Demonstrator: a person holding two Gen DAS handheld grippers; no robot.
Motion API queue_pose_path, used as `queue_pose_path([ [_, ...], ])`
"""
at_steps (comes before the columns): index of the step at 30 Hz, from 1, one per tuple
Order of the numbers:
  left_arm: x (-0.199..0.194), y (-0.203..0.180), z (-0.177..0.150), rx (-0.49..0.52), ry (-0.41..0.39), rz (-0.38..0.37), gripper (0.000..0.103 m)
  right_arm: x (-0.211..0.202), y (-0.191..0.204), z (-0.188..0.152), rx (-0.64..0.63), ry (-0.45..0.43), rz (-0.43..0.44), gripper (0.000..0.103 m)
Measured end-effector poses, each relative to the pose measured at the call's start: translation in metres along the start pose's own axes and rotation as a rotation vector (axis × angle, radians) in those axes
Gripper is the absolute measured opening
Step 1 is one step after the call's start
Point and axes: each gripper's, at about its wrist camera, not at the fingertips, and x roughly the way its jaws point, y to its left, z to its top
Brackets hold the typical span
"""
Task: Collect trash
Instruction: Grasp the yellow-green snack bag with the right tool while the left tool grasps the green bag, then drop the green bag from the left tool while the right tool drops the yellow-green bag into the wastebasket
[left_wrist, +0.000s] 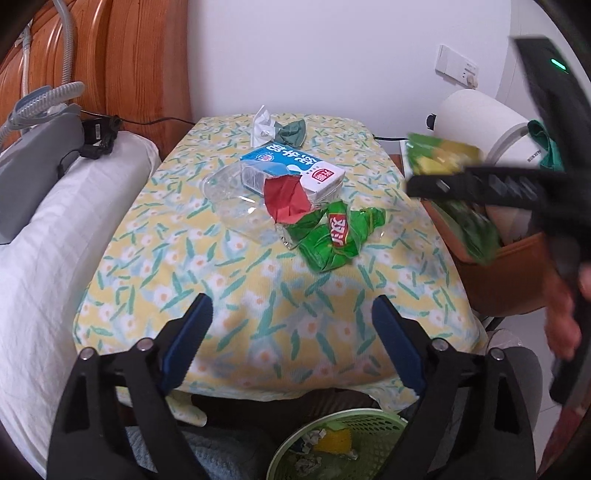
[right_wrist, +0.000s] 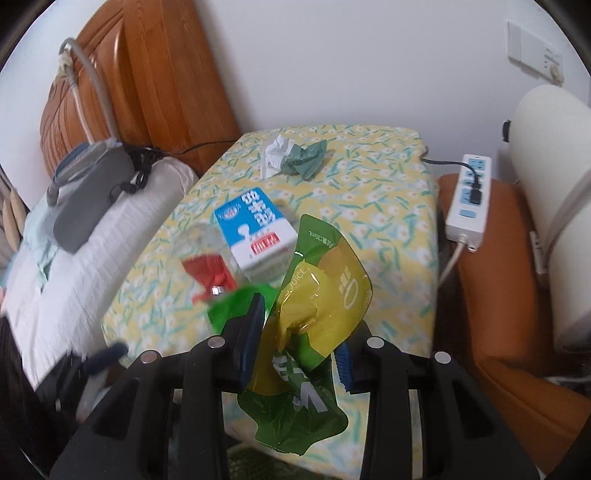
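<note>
Trash lies on a flowered cushion (left_wrist: 258, 295): a blue-and-white milk carton (left_wrist: 291, 171), a red wrapper (left_wrist: 286, 201), a crumpled green wrapper (left_wrist: 332, 236), clear plastic (left_wrist: 236, 206), and a white scrap with a dark green wrapper (left_wrist: 291, 129) at the back. My left gripper (left_wrist: 291, 332) is open and empty above the cushion's near end. My right gripper (right_wrist: 301, 332) is shut on a green-and-yellow juice pouch (right_wrist: 314, 314), held in the air; it shows at the right in the left wrist view (left_wrist: 443, 158).
A green waste basket (left_wrist: 332, 443) with trash in it stands below the cushion's near edge. A white pillow (left_wrist: 55, 240) and grey device (left_wrist: 33, 147) lie left. A power strip (right_wrist: 469, 199), orange stool (right_wrist: 491, 277) and white roll (left_wrist: 480, 118) are right.
</note>
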Motion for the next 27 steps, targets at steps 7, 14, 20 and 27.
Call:
queue_pose_path([
  [7,0.013,-0.017,0.015,0.021,-0.015,-0.072,0.078,-0.034,-0.010,-0.051,-0.014,-0.010,-0.021,0.035],
  [14,0.036,-0.030,0.034,-0.019,0.028,-0.106,0.053,-0.043,-0.019,-0.091,0.002,0.023,0.006,0.035],
  [20,0.047,-0.030,0.045,-0.076,0.058,-0.121,0.036,-0.040,-0.025,-0.108,0.031,0.047,0.025,0.035],
  [27,0.051,-0.029,0.042,-0.097,0.075,-0.092,0.021,-0.037,-0.027,-0.116,0.043,0.059,0.048,0.035],
])
